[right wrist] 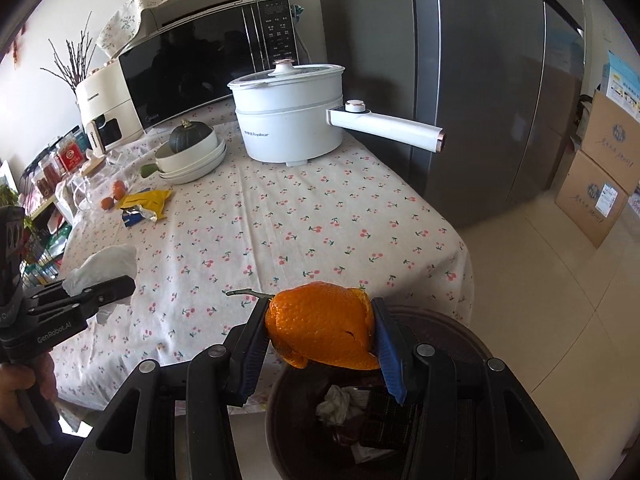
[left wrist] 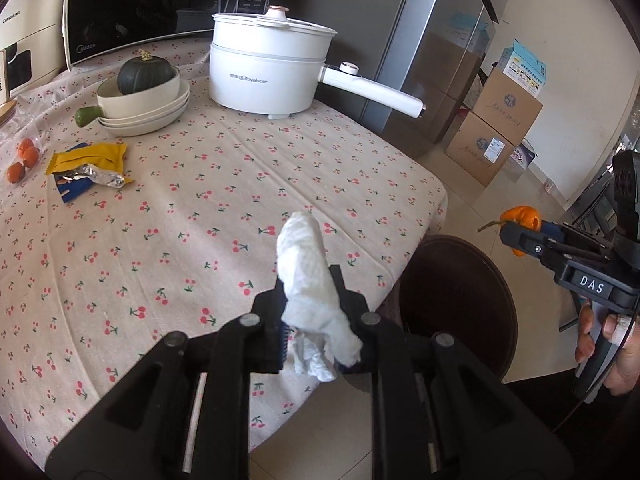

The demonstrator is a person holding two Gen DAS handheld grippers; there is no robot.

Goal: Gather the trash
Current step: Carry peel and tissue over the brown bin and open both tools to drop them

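Note:
My left gripper [left wrist: 310, 280] is shut on a crumpled white tissue [left wrist: 308, 272], held over the near right edge of the cherry-print table [left wrist: 200, 208]. My right gripper [right wrist: 320, 312] is shut on an orange peel [right wrist: 320, 326] with a green stem, held above a dark round trash bin [right wrist: 472, 340] that holds crumpled paper and wrappers. The same bin [left wrist: 456, 300] stands on the floor beside the table's corner. From the left wrist view the right gripper [left wrist: 506, 232] with its peel [left wrist: 522, 218] is at the right. A yellow wrapper [left wrist: 90, 158] with foil and a blue packet lies at the table's left.
A white electric pot [left wrist: 268, 68] with a long handle stands at the back, stacked bowls with a green squash [left wrist: 144, 96] to its left. Small oranges [left wrist: 24, 158] lie at the left edge. A microwave [left wrist: 140, 4], grey fridge [left wrist: 440, 40] and cardboard boxes [left wrist: 496, 128] ring the table.

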